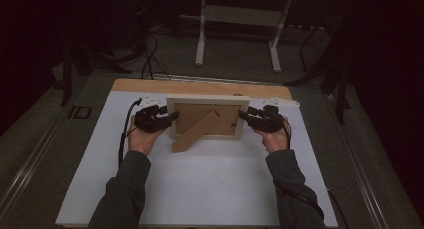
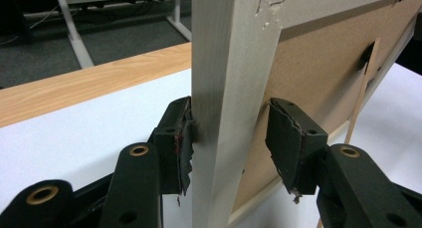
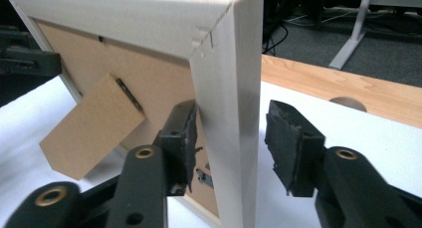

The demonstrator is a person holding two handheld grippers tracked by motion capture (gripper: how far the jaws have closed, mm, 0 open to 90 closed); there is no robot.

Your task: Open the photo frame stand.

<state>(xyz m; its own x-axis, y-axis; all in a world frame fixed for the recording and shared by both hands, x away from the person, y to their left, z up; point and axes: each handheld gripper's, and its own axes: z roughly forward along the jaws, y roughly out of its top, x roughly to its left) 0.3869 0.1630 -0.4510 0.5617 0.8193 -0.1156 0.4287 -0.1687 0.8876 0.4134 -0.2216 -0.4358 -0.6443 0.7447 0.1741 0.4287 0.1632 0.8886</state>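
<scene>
A pale wooden picture frame (image 1: pixel 207 120) stands upright on the white table top (image 1: pixel 200 189), its brown back towards me and its cardboard prop (image 1: pixel 195 134) swung out. My left gripper (image 1: pixel 172 115) straddles the frame's left edge. In the left gripper view the frame (image 2: pixel 229 63) sits between the jaws of that gripper (image 2: pixel 229 138): one pad (image 2: pixel 181 138) touches it and a narrow gap shows at the other. My right gripper (image 1: pixel 243 114) straddles the right edge. In the right gripper view the frame (image 3: pixel 224 39) sits in that gripper (image 3: pixel 229 138): one pad (image 3: pixel 184 133) is against its back and the other stands clear.
A bare wood strip (image 1: pixel 200 86) runs along the table's far edge behind the frame. Beyond it on the dark floor are the white legs of another desk (image 1: pixel 200 34) and some cables (image 1: pixel 150 64). A person's forearms in grey sleeves (image 1: pixel 125 189) reach in from the near side.
</scene>
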